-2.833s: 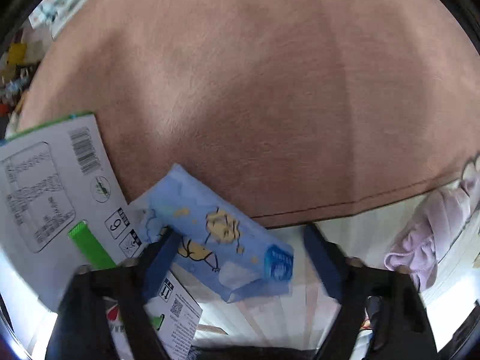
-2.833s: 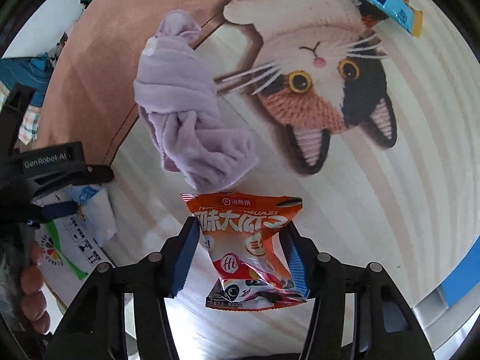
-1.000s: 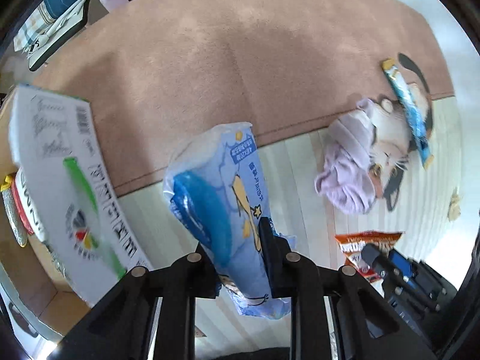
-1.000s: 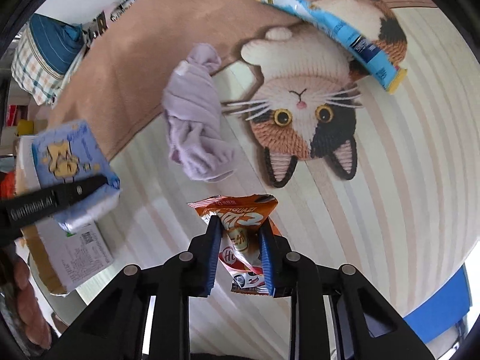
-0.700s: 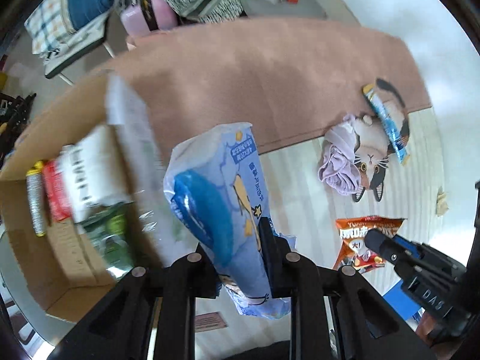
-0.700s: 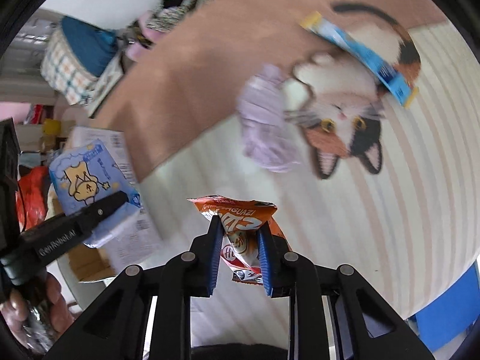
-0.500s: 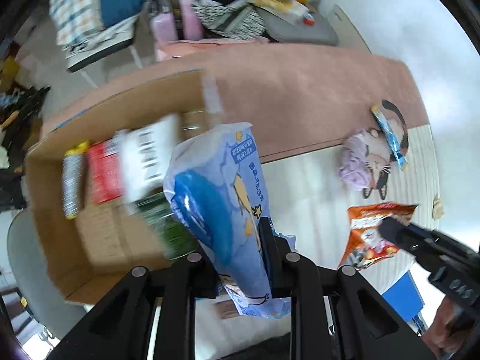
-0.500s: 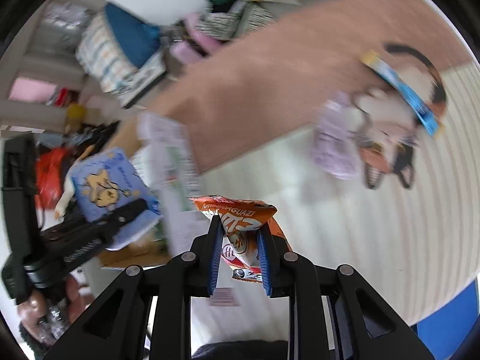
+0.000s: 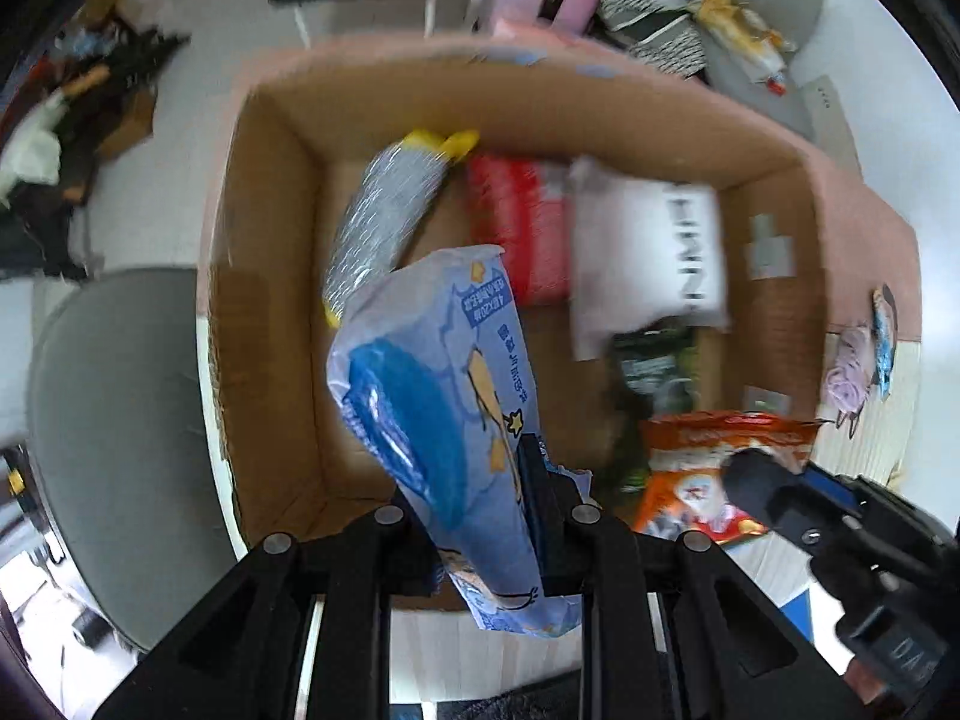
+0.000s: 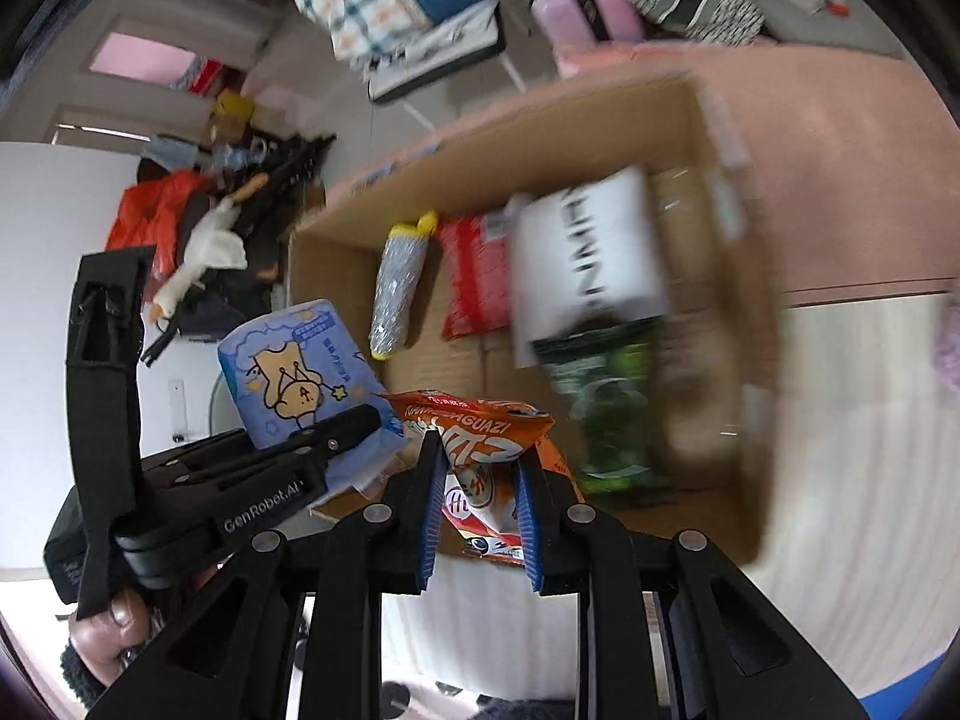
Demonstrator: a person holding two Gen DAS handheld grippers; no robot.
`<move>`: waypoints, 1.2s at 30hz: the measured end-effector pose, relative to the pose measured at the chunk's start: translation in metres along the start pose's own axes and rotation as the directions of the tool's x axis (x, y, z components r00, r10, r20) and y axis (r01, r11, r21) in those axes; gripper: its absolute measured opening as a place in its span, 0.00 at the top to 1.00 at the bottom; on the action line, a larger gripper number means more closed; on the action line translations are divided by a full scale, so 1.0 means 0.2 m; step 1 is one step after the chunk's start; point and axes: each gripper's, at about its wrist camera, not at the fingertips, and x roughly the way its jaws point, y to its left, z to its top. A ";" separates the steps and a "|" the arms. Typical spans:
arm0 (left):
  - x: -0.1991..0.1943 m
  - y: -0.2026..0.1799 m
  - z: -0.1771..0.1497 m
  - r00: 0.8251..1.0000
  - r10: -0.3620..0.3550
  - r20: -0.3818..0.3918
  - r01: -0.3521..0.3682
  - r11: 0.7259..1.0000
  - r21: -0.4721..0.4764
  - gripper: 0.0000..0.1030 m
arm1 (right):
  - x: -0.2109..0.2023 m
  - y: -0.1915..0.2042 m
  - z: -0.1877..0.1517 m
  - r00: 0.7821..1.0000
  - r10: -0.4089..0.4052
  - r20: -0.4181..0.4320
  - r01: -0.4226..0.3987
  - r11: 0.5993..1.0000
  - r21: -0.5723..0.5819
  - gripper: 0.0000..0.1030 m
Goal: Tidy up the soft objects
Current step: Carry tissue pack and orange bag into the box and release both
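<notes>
My left gripper (image 9: pixel 474 480) is shut on a blue tissue pack (image 9: pixel 444 384) and holds it above the near edge of an open cardboard box (image 9: pixel 264 276). My right gripper (image 10: pixel 477 468) is shut on an orange snack bag (image 10: pixel 480 438), held over the box's near wall (image 10: pixel 708 516). The left gripper and its tissue pack (image 10: pixel 288 372) show at the left of the right wrist view. The snack bag (image 9: pixel 708 450) and right gripper show at the right of the left wrist view.
In the box lie a silver-and-yellow packet (image 9: pixel 384 216), a red pack (image 9: pixel 516 222), a white pack (image 9: pixel 648 252) and a green bag (image 9: pixel 654 366). A grey chair seat (image 9: pixel 114 420) stands left of the box. A purple cloth (image 9: pixel 846 372) lies on the floor at right.
Both grippers have swung from the floor and rug to above the open box, each still holding its pack. The box interior now fills both views.
</notes>
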 end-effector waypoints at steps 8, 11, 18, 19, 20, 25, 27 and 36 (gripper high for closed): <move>0.32 0.10 0.06 0.984 -0.030 -0.178 0.034 0.999 0.016 0.75 | 0.40 0.01 0.02 0.989 -0.072 -0.127 0.075 0.997 0.022 0.76; 0.32 0.12 0.06 0.986 -0.022 -0.167 0.024 1.000 0.014 0.57 | 0.45 -0.02 0.03 0.983 -0.116 -0.141 0.120 0.993 0.018 0.60; 0.18 0.15 0.04 0.998 0.000 -0.063 0.000 1.000 0.000 0.17 | 0.33 -0.02 0.00 0.958 -0.268 -0.100 0.262 0.963 -0.067 0.19; 0.14 0.14 0.03 0.999 0.008 -0.035 -0.008 1.000 0.002 0.17 | 0.32 -0.02 0.00 0.954 -0.285 -0.094 0.278 0.957 -0.082 0.14; 0.11 0.13 0.02 1.000 0.017 -0.019 -0.017 1.000 0.004 0.17 | 0.29 -0.02 -0.02 0.951 -0.297 -0.091 0.289 0.952 -0.098 0.10; -0.05 0.08 -0.10 0.994 0.063 0.084 -0.064 0.998 0.017 0.02 | 0.19 -0.01 -0.09 0.918 -0.395 -0.032 0.386 0.910 -0.153 0.00; -0.10 0.06 -0.14 0.990 0.066 0.125 -0.068 0.998 0.015 0.02 | 0.16 -0.01 -0.12 0.911 -0.413 -0.015 0.405 0.901 -0.158 0.00; -0.24 -0.02 -0.35 0.970 0.067 0.233 -0.066 0.998 -0.012 0.02 | -0.10 0.03 -0.26 0.903 -0.419 0.093 0.429 0.888 -0.163 0.00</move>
